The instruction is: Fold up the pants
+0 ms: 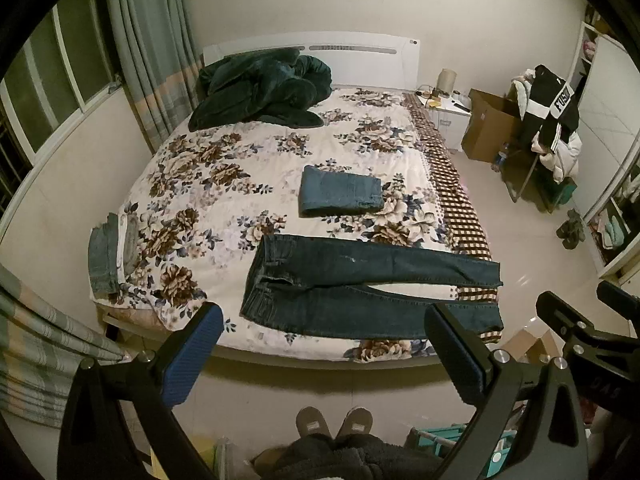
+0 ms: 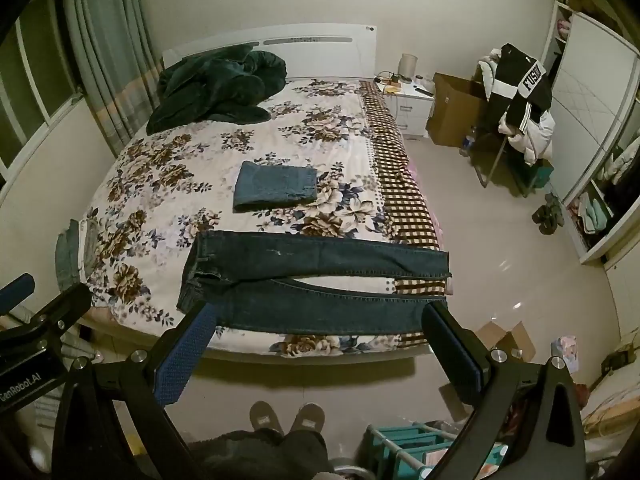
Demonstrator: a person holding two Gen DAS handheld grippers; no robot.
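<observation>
Dark blue jeans lie flat across the near end of the flowered bed, waistband to the left, both legs stretching right with a gap between them. My left gripper hangs open above the bed's near edge, nothing between its blue pads. My right gripper is open too, held over the near leg and clear of the cloth. The right gripper also shows at the right edge of the left wrist view.
A folded pair of jeans rests mid-bed. More folded denim sits at the bed's left corner. A dark green blanket is heaped by the headboard. The person's slippers stand on the floor below.
</observation>
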